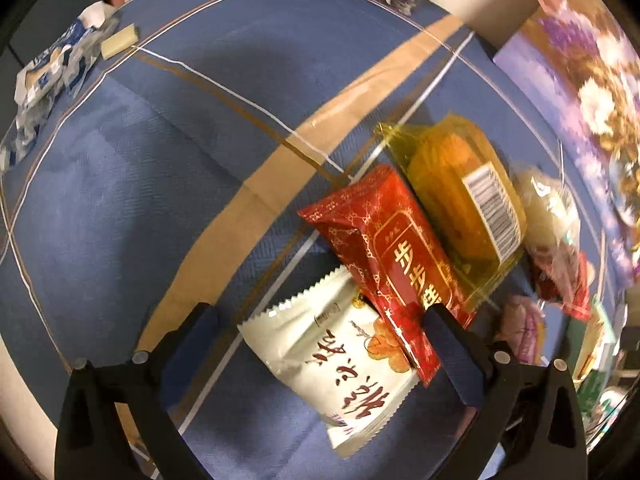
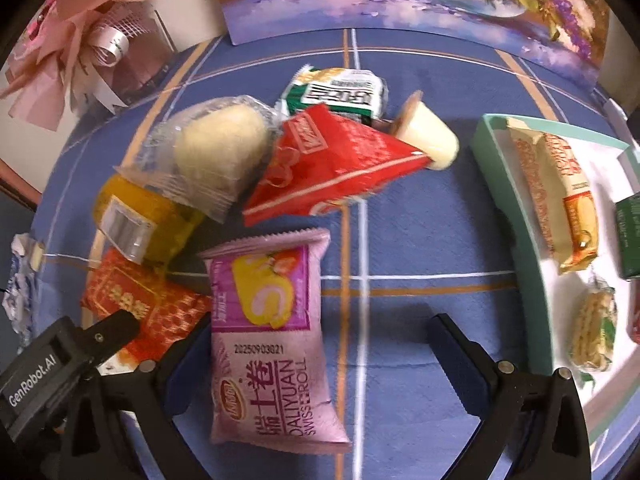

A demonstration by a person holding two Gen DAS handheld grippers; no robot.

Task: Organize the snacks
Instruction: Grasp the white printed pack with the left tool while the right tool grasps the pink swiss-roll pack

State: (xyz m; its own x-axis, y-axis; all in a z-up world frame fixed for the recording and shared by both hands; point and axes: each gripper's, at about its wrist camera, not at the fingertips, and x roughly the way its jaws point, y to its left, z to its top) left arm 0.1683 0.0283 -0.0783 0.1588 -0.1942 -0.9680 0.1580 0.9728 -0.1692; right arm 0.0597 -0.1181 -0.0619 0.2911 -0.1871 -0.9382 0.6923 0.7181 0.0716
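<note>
In the left wrist view my left gripper (image 1: 320, 314) is open wide, pointing steeply down over the blue cloth. A white snack packet (image 1: 340, 364) lies between its fingers, with a red packet (image 1: 388, 248) overlapping it by the right finger. A yellow packet (image 1: 464, 196) lies beyond them. In the right wrist view my right gripper (image 2: 316, 328) is open too. A pink Swiss roll packet (image 2: 272, 340) lies flat between its fingers, close to the left one and well apart from the right one. At the right, a mint-edged tray (image 2: 500, 208) holds several snacks.
A heap of snacks lies ahead: clear-wrapped bun (image 2: 220, 148), red triangular packet (image 2: 332, 160), green-white packet (image 2: 340, 92), jelly cup (image 2: 432, 136). A flower painting (image 2: 400, 0) and pink bouquet (image 2: 80, 40) stand at the back. A crumpled wrapper (image 1: 52, 72) lies at the cloth's far left.
</note>
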